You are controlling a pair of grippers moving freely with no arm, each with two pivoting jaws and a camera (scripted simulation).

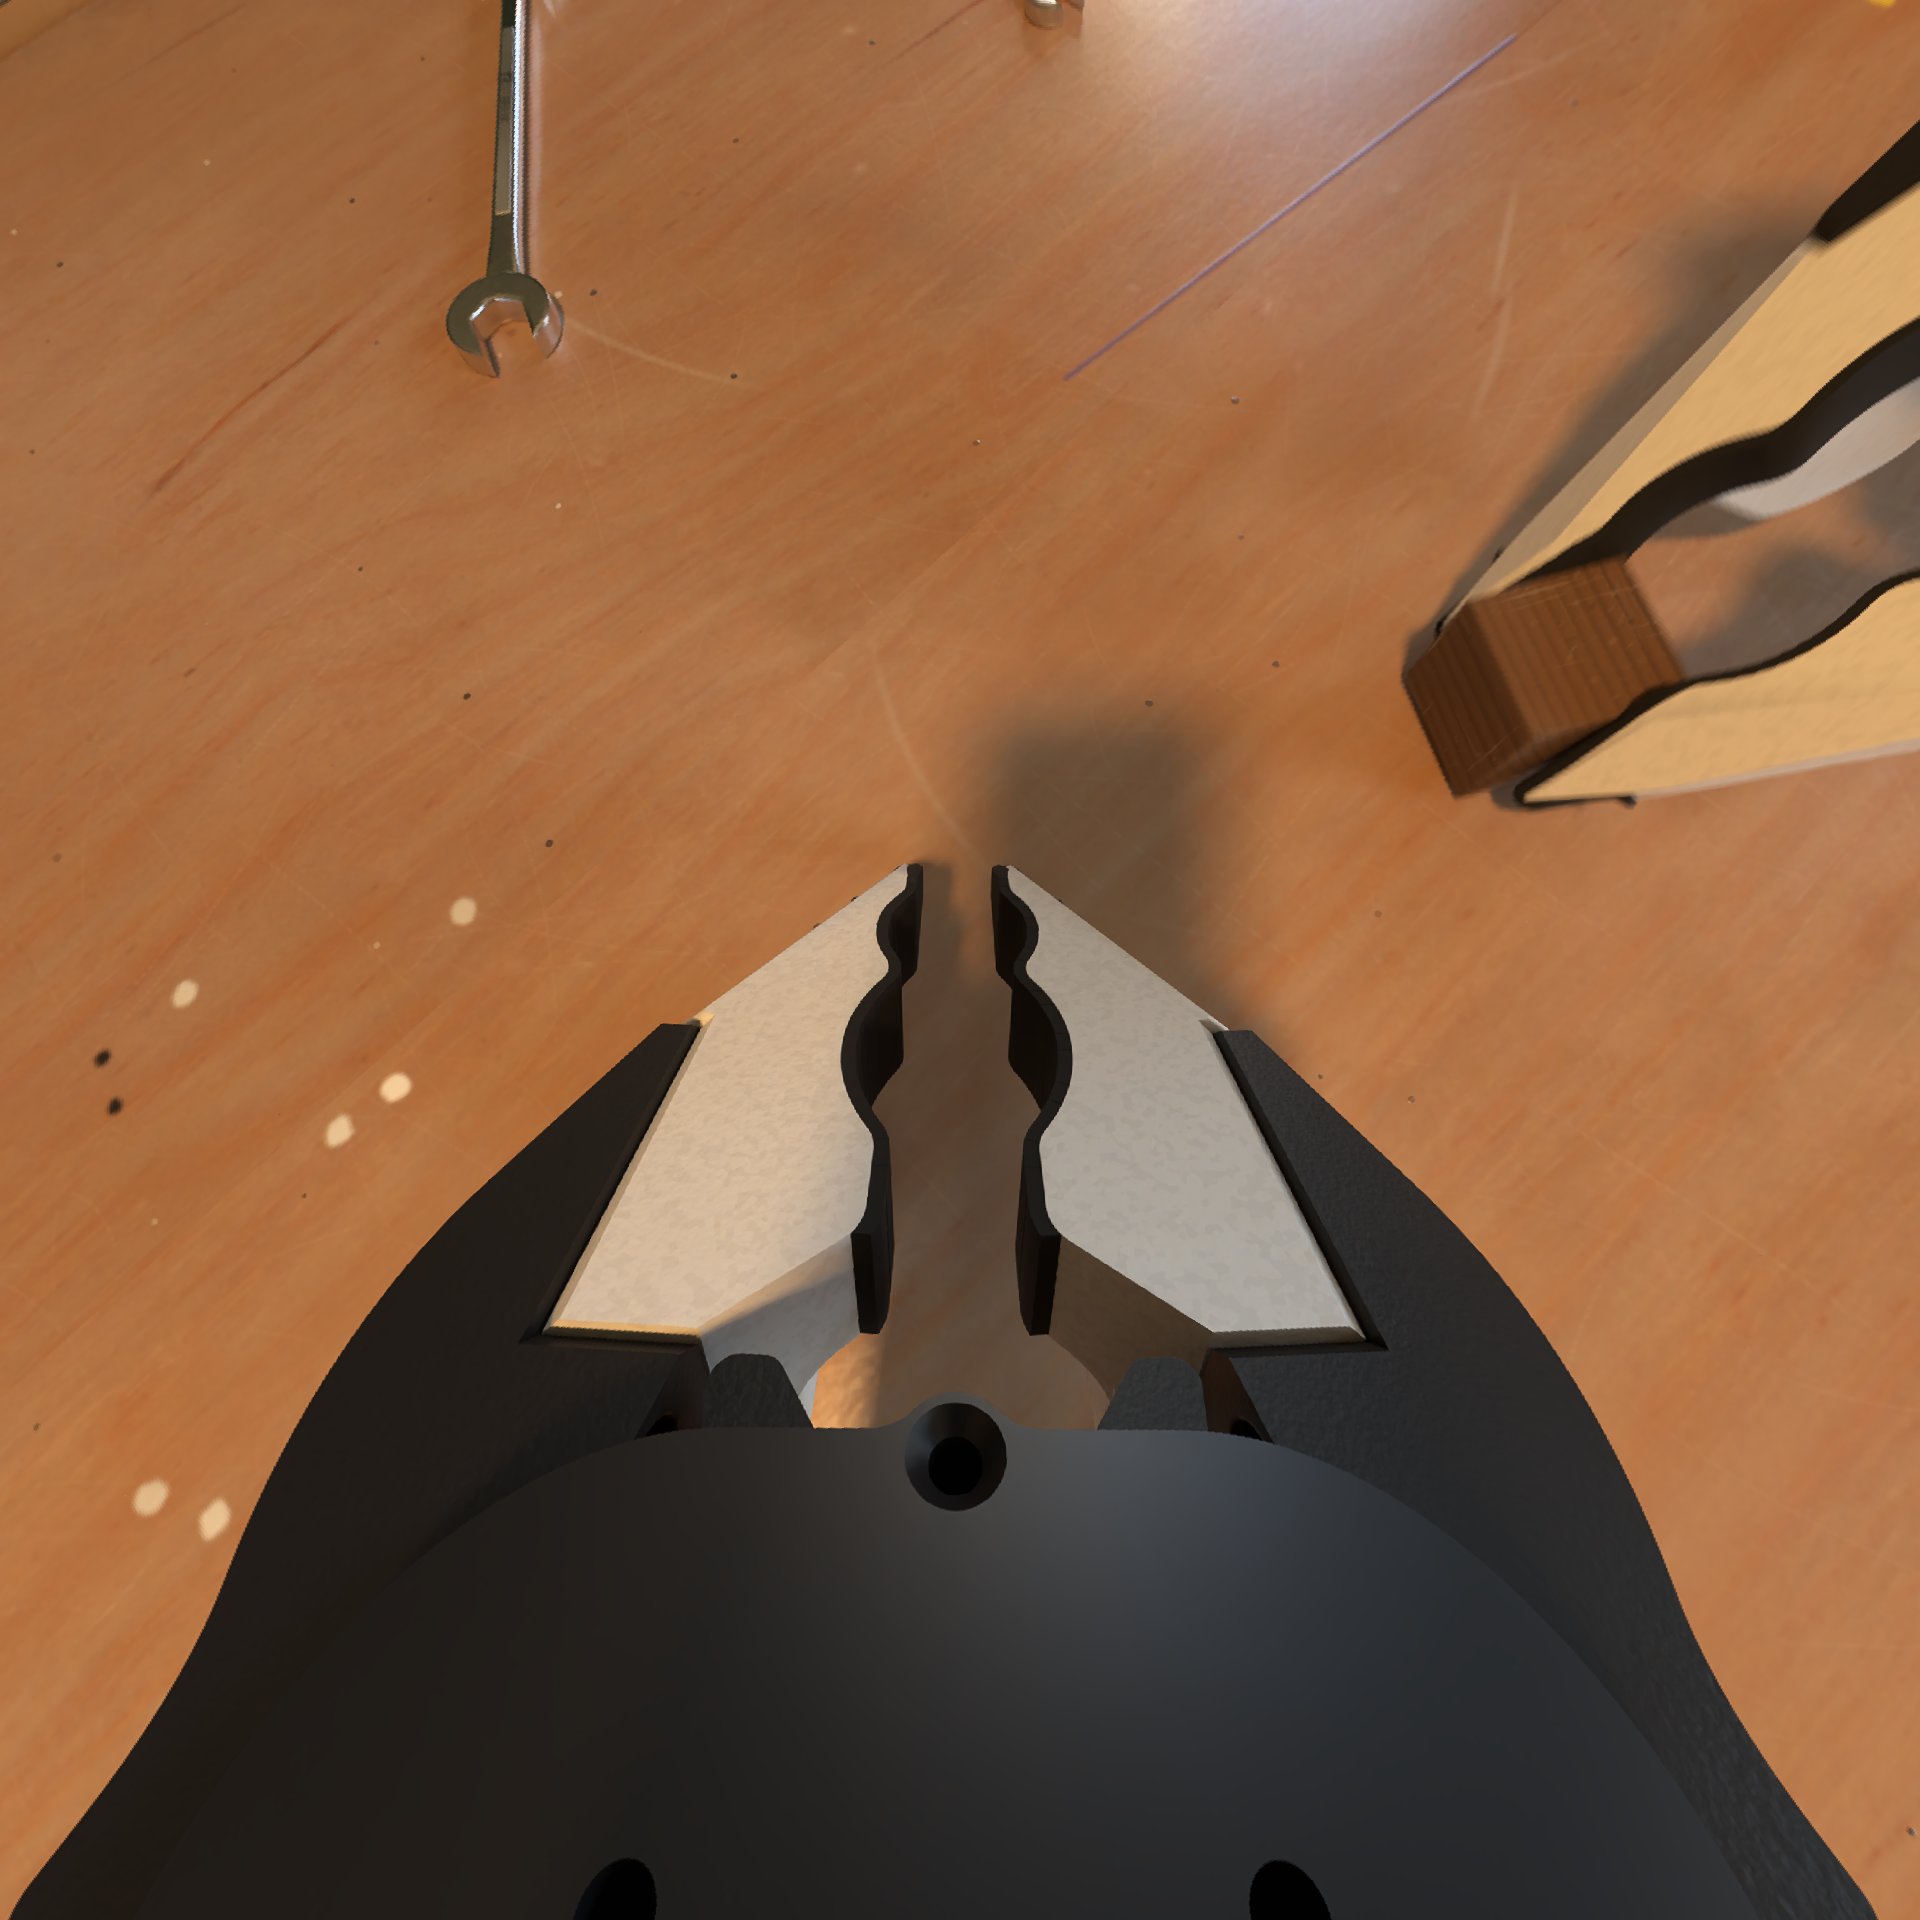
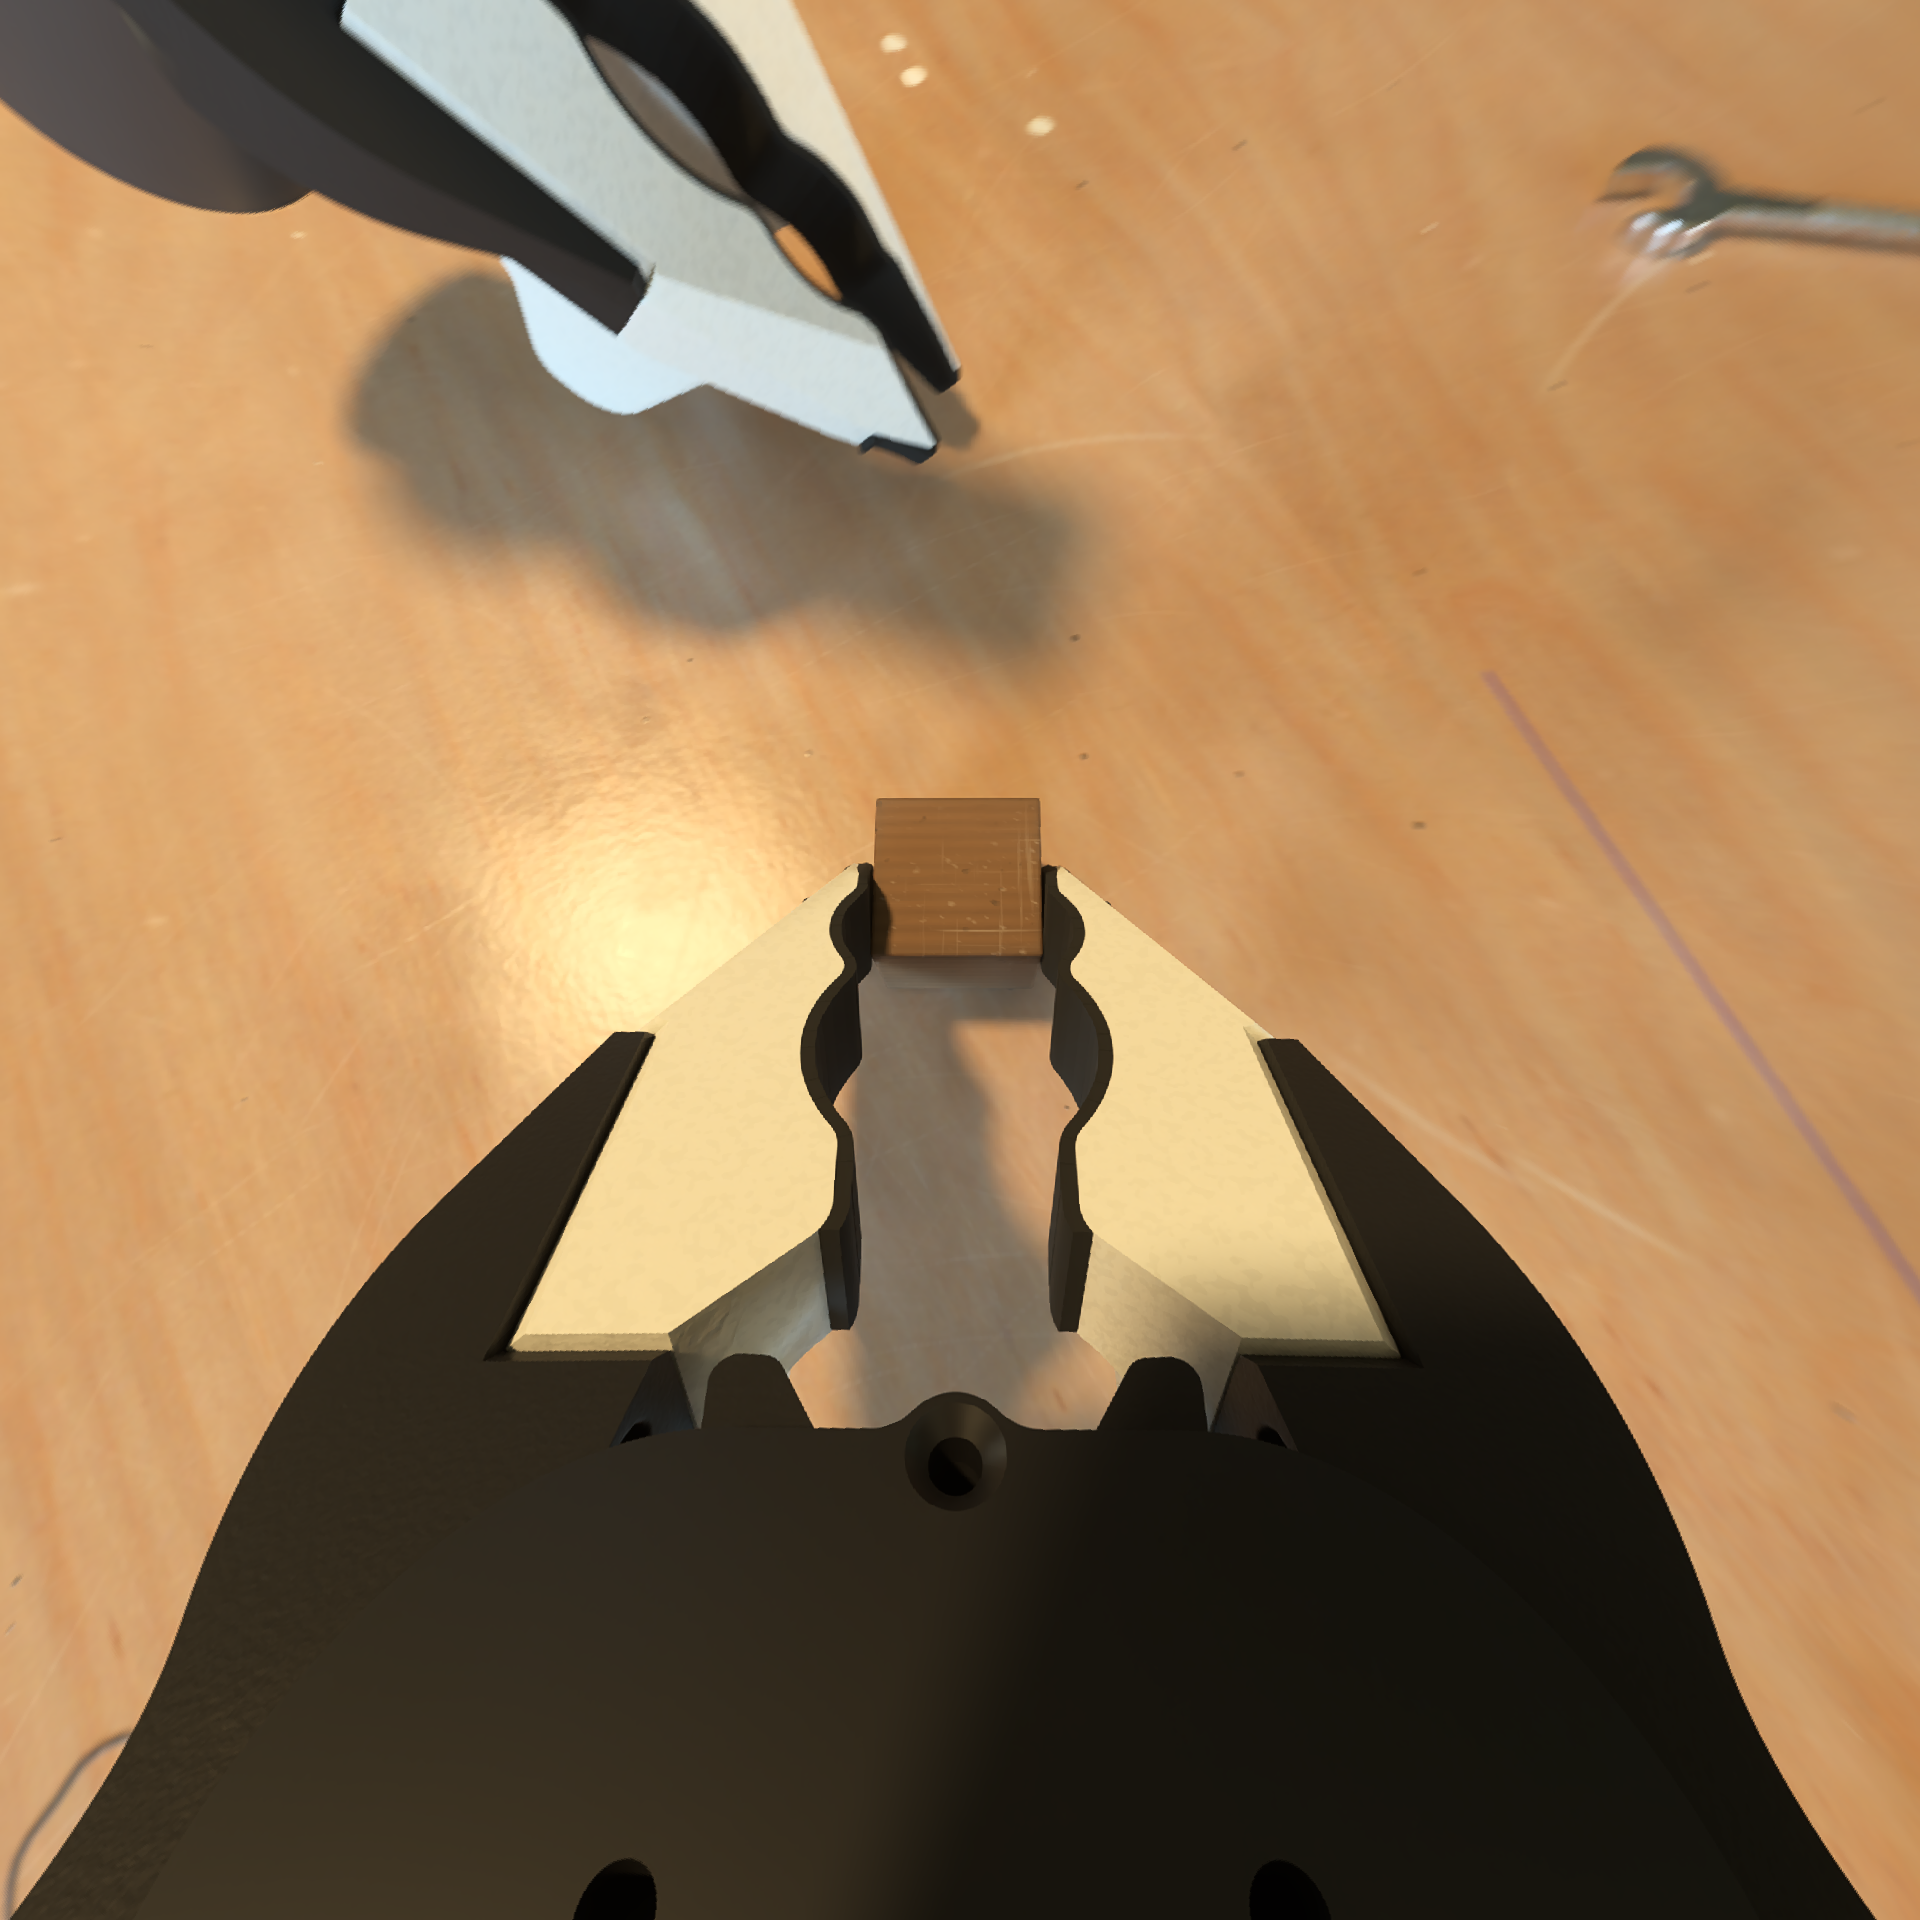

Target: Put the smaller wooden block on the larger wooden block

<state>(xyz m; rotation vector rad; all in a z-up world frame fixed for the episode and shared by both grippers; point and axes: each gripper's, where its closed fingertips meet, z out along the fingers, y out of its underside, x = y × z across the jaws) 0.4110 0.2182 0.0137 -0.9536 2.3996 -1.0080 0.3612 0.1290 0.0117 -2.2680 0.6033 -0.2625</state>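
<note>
Left wrist view: the left tool [image 1: 955,883] hovers over the bare table [image 1: 727,582] with its jaws nearly together, only a narrow gap between the tips and nothing in it. Off to the right, the right tool [image 1: 1538,717] pinches a small wooden block [image 1: 1538,675] at its very tips, and most of that tool is cut off by the frame edge. A wrench [image 1: 506,260] lies far up the table, its handle running out of frame.

Right wrist view: the block [image 2: 957,878] sits squarely between the right tool's [image 2: 957,904] fingertips, flat sides against the pads. It looks rigid, light and smooth-faced, so a firm grip on opposite flat faces should suit it, though so shallow a tip hold could slip. Whether it touches the table I cannot tell. The larger block appears in neither view.
</note>
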